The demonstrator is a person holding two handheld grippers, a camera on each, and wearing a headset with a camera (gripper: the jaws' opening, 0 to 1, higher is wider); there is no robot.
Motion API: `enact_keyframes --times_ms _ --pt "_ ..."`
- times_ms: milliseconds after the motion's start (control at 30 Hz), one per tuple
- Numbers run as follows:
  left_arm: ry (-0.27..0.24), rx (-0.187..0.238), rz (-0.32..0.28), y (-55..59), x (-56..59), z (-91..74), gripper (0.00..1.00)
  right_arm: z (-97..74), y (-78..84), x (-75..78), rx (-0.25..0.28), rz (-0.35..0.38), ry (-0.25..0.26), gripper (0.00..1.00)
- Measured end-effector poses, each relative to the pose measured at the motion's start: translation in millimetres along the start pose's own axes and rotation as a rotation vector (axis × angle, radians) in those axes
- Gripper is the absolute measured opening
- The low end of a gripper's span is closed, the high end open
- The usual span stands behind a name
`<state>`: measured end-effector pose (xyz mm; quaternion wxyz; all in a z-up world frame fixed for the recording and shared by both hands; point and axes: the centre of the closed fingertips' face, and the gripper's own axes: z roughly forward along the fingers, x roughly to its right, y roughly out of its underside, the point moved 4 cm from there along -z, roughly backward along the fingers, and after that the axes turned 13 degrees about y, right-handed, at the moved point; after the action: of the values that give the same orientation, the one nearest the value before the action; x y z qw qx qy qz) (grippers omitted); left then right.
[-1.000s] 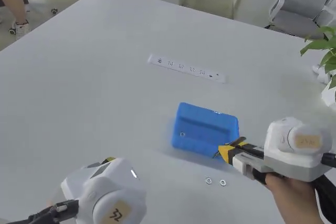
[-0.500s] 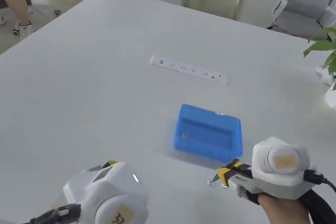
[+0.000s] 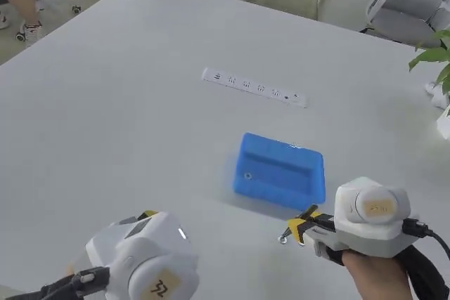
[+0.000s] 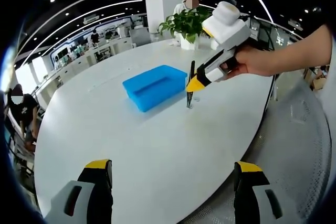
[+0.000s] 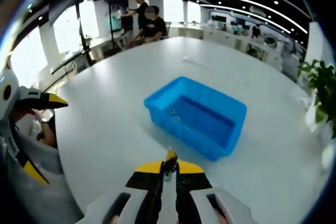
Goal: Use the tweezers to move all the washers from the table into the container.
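Right gripper [image 3: 304, 226] jaws pinch the tweezers [image 4: 190, 85], tips down at a washer [image 3: 283, 239] on the table [image 3: 140, 117], just beside the blue container [image 3: 278, 191]. Second washer [image 3: 247, 176] lies inside it. Left gripper [image 4: 172, 170] jaws spread, empty

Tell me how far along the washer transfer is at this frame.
Done: one washer lies in the blue container. In hand: the right claw is shut on the tweezers, tips down at a second washer on the table; whether it is pinched is unclear. Left: that washer is not yet in the container. The left claw is open, idle.
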<state>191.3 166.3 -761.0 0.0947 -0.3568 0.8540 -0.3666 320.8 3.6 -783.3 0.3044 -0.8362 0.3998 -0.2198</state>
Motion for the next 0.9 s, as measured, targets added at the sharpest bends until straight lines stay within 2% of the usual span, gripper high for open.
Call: enact_keyframes --times_ms 900 --pt "0.001 0.007 0.015 -2.7 2.8 -1.8 0.99 1.5 -1.6 -2.6 0.009 0.035 0.021 0.03"
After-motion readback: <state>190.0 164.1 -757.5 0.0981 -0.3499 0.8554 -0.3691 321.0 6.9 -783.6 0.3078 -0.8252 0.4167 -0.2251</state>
